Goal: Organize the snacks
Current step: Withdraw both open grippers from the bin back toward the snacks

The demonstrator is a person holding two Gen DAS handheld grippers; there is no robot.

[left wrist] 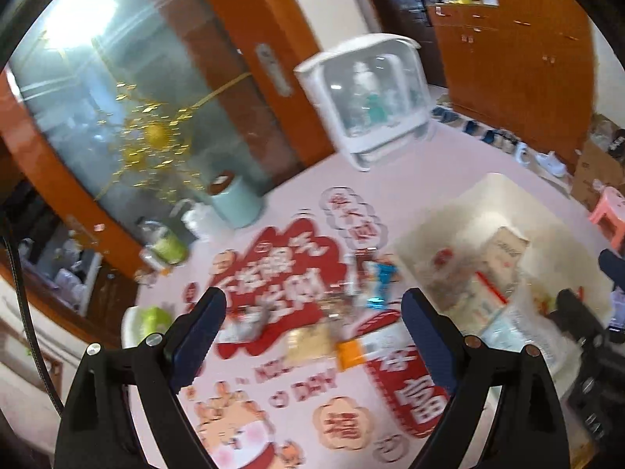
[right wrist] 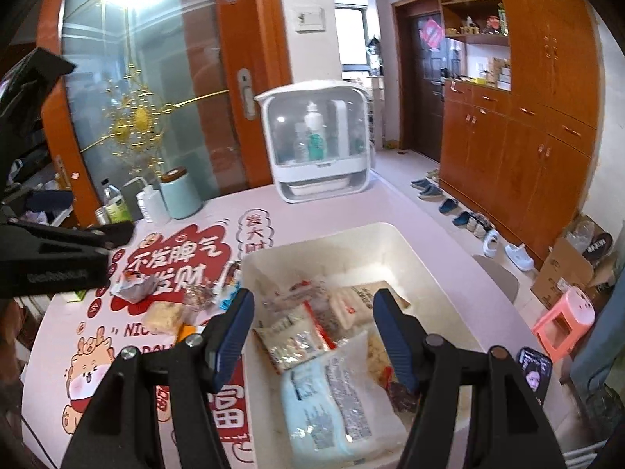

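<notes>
A white bin on the pink table holds several snack packets, among them a pale blue pack and a clear red-striped pack. My right gripper is open and empty above the bin's near half. Loose snacks lie on the table left of the bin: a beige pack, an orange pack, a blue wrapper, a silver pack. My left gripper is open and empty above these loose snacks. The bin also shows in the left wrist view.
A white cabinet with a clear door stands at the table's far side. A mint canister, a squeeze bottle and a green-labelled bottle stand at the far left. A pink stool and shoes are on the floor at right.
</notes>
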